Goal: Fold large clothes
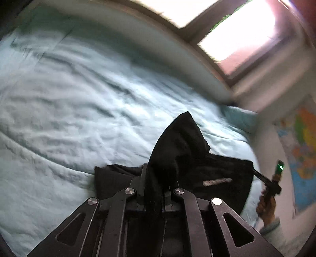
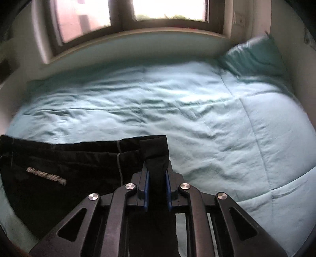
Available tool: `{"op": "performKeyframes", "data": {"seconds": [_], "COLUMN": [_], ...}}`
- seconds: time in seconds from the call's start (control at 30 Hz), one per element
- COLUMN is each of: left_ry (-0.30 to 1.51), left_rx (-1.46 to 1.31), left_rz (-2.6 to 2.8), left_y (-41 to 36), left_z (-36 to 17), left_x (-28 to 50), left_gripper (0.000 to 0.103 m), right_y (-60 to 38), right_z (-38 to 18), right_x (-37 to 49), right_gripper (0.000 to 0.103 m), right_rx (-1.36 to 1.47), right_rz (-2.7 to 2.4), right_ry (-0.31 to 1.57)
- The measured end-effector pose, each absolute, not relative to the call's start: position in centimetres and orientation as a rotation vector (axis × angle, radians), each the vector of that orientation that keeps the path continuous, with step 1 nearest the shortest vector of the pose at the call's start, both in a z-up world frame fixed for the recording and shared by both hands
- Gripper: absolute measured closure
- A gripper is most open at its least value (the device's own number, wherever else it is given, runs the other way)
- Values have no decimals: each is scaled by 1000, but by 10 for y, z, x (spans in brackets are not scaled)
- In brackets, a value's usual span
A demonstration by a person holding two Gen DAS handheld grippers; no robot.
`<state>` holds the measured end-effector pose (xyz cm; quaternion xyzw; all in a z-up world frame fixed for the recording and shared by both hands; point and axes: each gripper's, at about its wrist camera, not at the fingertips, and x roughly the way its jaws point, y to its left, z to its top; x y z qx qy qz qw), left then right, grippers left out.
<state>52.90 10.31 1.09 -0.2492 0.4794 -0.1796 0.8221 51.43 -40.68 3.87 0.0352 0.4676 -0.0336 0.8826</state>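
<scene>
A black garment (image 1: pixel 207 170) with a white logo strip (image 1: pixel 217 181) lies near the front edge of a light blue duvet (image 1: pixel 69 102). My left gripper (image 1: pixel 158 178) is shut on a bunch of its cloth, which rises in a peak above the fingers. At the right of the left wrist view, a hand holds my right gripper (image 1: pixel 255 173) at the garment's far edge. In the right wrist view my right gripper (image 2: pixel 157 168) is shut on a folded end of the black garment (image 2: pixel 59 162), with cloth sticking out past the blue pads (image 2: pixel 147 178). The logo strip (image 2: pixel 46 175) lies to its left.
The duvet (image 2: pixel 197 110) covers the whole bed. A teal pillow (image 2: pixel 254 55) leans in the far right corner. A window (image 2: pixel 138 9) and a pale ledge run along the far side. A coloured wall map (image 1: pixel 304 154) hangs on the right wall.
</scene>
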Motion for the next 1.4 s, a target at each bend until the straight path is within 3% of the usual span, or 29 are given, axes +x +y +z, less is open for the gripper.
{"op": "performKeyframes", "data": {"seconds": [0.2,0.33,0.47,0.6,0.77,0.93,1.1,1.3,1.4], "left_ry": [1332,1361,1321,1189,1181,1165,1123,1066,1098], "left_rx": [-583,-757,-776,-827,-744,-976,-717,-530,-401], "left_rz": [-235,-266,-294,-387,-420,-421,-399,-195,-319], "left_y": [101,118,132,149,142,162,151,191,135], "left_z": [-117,-139,-118,-78,-47,-54,-11,30,37], "left_x": [561,563,558,549,559,568,539,519,505], "left_gripper": [87,85,83,80,78,78,75,73,56], "right_y": [-418,-413,-416,-440,-420,-369,-322,-302,-296], "right_z": [-91,-122,-112,-67,-7,2,3,-2,-13], "right_x": [567,566,566,550,523,504,490,488,489], "right_gripper": [88,77,56,54,53,53,53,53,53], "right_rx": [145,162,120,225,197,227,182,192,214], "right_rz": [-152,-190,-217,-253,-204,-84,-9,51,68], "right_ry": [1262,1311,1314,1222,1103,1124,1131,1155,1182]}}
